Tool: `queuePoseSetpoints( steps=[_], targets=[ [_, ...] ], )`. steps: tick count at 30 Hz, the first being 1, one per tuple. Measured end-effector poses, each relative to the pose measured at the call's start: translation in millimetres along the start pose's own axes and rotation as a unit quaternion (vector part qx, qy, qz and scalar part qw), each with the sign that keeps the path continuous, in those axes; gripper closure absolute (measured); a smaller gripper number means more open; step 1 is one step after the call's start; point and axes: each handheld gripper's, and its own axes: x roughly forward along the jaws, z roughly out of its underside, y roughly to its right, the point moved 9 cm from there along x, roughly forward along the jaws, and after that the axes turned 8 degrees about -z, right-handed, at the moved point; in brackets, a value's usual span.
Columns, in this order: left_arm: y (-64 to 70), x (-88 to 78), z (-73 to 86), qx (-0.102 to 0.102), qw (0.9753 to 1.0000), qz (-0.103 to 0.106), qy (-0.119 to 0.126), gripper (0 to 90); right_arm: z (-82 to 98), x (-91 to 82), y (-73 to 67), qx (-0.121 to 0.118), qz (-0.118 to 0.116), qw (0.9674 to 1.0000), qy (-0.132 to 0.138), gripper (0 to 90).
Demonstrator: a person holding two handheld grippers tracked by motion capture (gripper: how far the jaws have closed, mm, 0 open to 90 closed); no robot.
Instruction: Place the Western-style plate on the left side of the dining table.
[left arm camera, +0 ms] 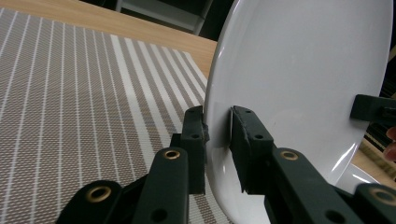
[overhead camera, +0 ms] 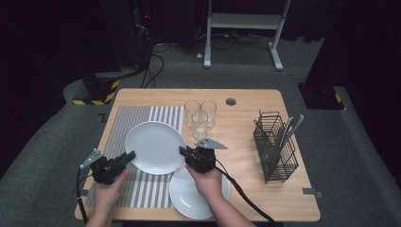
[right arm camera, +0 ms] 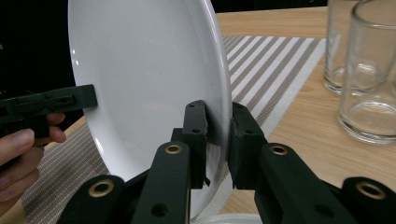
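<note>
White plate [overhead camera: 154, 146] is being held over the striped placemat [overhead camera: 137, 124], face up and roughly level in the high view, round so no long axis; its rim is spanning left-right between the two tools. Left tool [overhead camera: 128, 156] is clamping the plate's near-left rim, pads pressing both faces in the left gripper view [left arm camera: 217, 135]. Right tool [overhead camera: 182, 151] is clamping the opposite, right rim, pads tight on it in the right gripper view [right arm camera: 218, 135]. Plate is sitting above the mat, off the tabletop [overhead camera: 246, 101]. Second white plate [overhead camera: 189, 196] is lying flat at the near edge, under the right hand [overhead camera: 208, 179]. Three clear glasses [overhead camera: 200, 116] are standing just behind the held plate. Wire cutlery rack [overhead camera: 276, 149] with utensils is standing well apart to the right.
</note>
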Motion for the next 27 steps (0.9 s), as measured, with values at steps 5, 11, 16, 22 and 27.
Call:
queuePoseSetpoints(
  steps=[5,11,16,22,27],
  targets=[
    [-9.3,-3.5,-8.0,-0.004,1.0,-0.005,0.005,75.3,-1.7,11.7,-5.2,0.002,-0.007,1.0,-0.005,79.1],
    [-18.8,-6.9,-15.1,-0.009,0.9999,-0.008,0.006,75.2,-2.8,21.7,-11.5,-0.001,-0.013,0.9999,-0.006,79.2],
    [-24.8,-9.7,-20.7,-0.008,0.9998,-0.012,0.011,75.1,-2.1,29.9,-15.8,-0.001,-0.016,0.9998,-0.01,79.0],
    [-30.6,-12.0,-27.0,-0.014,0.9996,-0.016,0.016,74.9,-4.0,38.1,-20.1,0.0,-0.022,0.9997,-0.012,78.7],
    [-34.9,-12.7,-29.8,-0.018,0.9995,-0.02,0.018,74.8,-4.6,44.2,-22.5,0.0,-0.024,0.9996,-0.015,78.6]
  ],
)
